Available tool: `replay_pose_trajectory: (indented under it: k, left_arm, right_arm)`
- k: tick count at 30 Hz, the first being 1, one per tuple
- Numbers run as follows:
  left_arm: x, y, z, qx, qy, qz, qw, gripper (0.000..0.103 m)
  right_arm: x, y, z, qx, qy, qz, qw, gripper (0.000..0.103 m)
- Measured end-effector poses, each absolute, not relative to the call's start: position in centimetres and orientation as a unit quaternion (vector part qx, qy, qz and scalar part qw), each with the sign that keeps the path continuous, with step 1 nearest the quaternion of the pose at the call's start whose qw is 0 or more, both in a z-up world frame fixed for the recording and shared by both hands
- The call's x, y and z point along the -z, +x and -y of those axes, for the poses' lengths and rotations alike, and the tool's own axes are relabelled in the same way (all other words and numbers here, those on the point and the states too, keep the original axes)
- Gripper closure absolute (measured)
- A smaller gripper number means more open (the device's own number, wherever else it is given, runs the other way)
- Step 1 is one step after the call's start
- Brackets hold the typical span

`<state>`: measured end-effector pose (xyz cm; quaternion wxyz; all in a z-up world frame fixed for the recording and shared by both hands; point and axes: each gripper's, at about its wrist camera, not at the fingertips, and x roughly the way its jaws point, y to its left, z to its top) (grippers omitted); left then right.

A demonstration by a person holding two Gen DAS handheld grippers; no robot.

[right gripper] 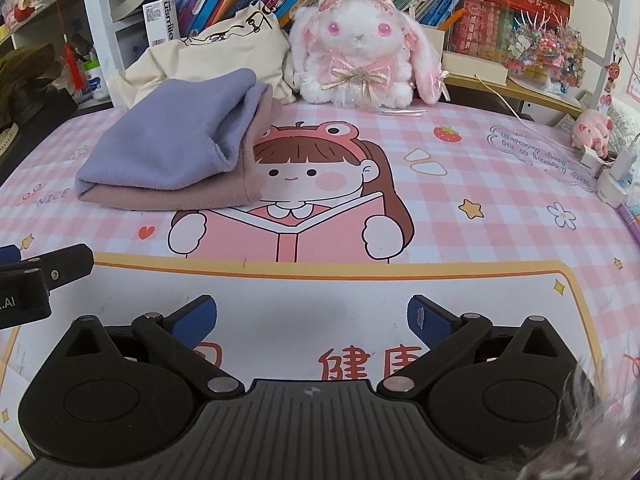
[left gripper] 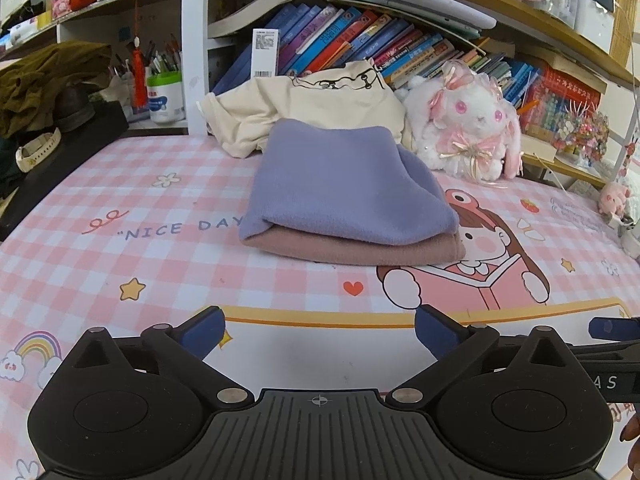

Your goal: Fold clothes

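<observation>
A folded lavender garment [left gripper: 344, 184] lies on top of a folded dusty-pink garment [left gripper: 360, 246] on the pink checked desk mat [left gripper: 120, 256]. The stack also shows in the right wrist view, lavender [right gripper: 172, 148] over pink [right gripper: 208, 196], at the left. A crumpled cream garment [left gripper: 304, 108] with a black print lies behind the stack [right gripper: 208, 48]. My left gripper [left gripper: 318, 330] is open and empty, low over the mat in front of the stack. My right gripper [right gripper: 312, 316] is open and empty, to the right of the left one, whose body shows at the left edge [right gripper: 40, 276].
A white plush rabbit [left gripper: 468, 128] sits right of the stack, against shelves of books [left gripper: 360, 36]. A dark box with a watch [left gripper: 38, 152] and olive cloth [left gripper: 44, 76] stands at the left. A small pink pig toy [right gripper: 592, 128] and chargers [right gripper: 612, 180] lie at the right edge.
</observation>
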<state>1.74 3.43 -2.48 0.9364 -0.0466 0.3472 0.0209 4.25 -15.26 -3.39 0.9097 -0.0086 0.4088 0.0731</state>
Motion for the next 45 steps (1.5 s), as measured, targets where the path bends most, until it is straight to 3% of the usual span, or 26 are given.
replay_pose_trajectory:
  k: [45]
  left_arm:
    - [2.95, 2.29, -3.3, -0.011, -0.043, -0.366, 0.93, 0.0]
  right_arm:
    - [3.85, 4.57, 15.19, -0.07, -0.008, -0.42, 0.905, 0.0]
